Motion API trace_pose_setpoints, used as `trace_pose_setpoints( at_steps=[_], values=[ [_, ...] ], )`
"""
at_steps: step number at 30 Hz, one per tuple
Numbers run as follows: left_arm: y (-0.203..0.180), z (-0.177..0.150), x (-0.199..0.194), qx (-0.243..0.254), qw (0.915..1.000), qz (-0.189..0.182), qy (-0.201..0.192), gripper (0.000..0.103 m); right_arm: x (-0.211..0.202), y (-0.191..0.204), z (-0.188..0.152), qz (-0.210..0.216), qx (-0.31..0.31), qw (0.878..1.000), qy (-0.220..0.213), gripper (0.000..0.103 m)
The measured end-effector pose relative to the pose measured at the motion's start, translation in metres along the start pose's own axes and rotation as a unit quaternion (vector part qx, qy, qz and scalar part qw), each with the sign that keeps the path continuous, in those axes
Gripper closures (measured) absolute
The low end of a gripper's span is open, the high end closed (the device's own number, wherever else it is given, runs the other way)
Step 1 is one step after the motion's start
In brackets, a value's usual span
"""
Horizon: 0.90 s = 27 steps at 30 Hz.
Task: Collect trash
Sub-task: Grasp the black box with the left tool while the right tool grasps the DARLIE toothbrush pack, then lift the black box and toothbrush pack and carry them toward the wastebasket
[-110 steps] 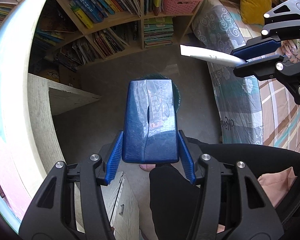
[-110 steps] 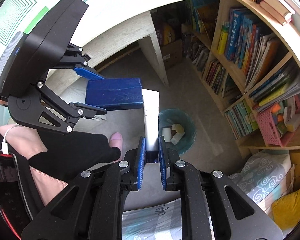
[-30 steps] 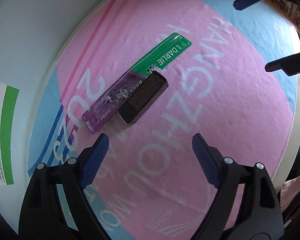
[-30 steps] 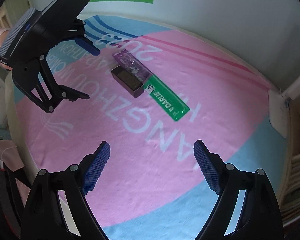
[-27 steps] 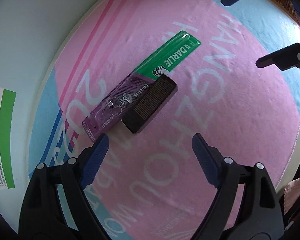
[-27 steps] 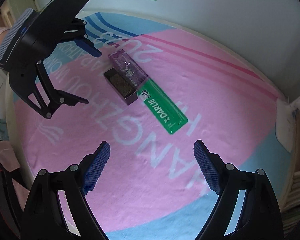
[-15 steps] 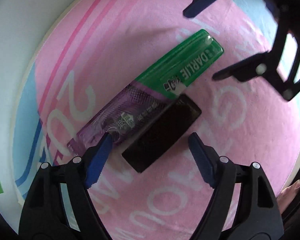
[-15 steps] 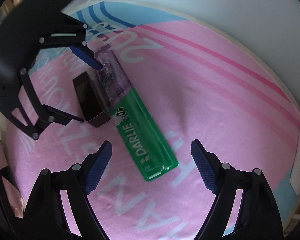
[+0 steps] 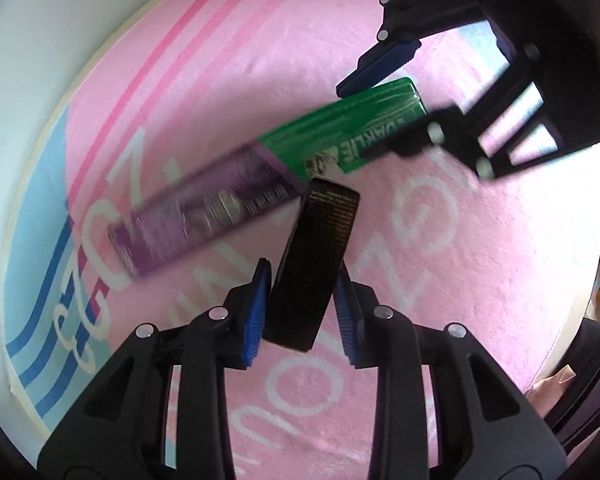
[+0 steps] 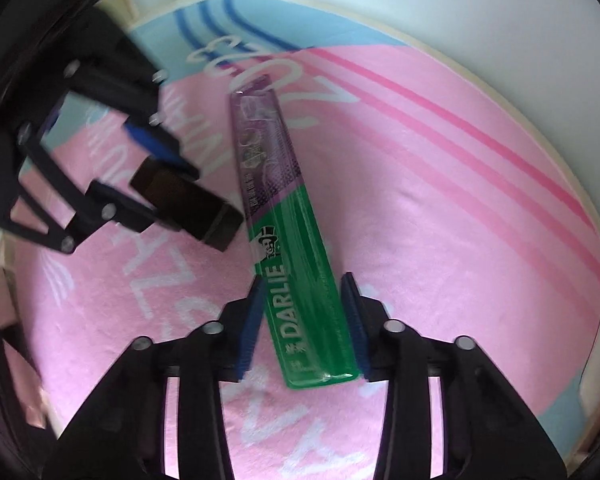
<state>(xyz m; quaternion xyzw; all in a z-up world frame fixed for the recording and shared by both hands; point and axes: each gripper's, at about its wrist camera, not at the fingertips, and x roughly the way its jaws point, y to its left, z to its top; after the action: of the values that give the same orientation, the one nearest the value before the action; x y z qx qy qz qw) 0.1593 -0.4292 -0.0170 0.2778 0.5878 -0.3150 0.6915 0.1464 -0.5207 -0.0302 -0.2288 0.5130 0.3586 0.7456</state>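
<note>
Gripping a matte black box (image 9: pixel 312 268) – left tool (image 9: pixel 300 312), right tool (image 10: pixel 306 324) clamping glossy Darlie carton (image 10: pixel 296 280)

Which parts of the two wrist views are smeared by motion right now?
Left wrist view: the green-and-purple Darlie toothpaste box is streaked, worst at its purple end, while the small black box in the left hand-held gripper stays sharp. Right wrist view: the toothpaste box reads crisply; the frame edges smear.
</note>
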Motion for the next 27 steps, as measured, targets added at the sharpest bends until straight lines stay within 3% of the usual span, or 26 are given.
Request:
trace_pose_setpoints(
  at_steps=[7, 19, 27],
  values=[
    [-0.005, -0.024, -0.019, -0.025, 0.9996, 0.001, -0.011, 0.075, -0.017, -0.001, -0.017, -0.01, 0.039, 0.999, 0.011, 0.08],
    [-0.01, -0.095, -0.05, -0.057, 0.998, 0.018, -0.022, 0.076, -0.063, 0.019, -0.032, -0.025, 0.093, 0.995, -0.029, 0.08],
    [-0.04, -0.123, -0.069, -0.029, 0.9985, 0.028, -0.037, 0.076, -0.092, 0.04, -0.061, -0.052, 0.145, 0.987, -0.042, 0.08]
  ],
)
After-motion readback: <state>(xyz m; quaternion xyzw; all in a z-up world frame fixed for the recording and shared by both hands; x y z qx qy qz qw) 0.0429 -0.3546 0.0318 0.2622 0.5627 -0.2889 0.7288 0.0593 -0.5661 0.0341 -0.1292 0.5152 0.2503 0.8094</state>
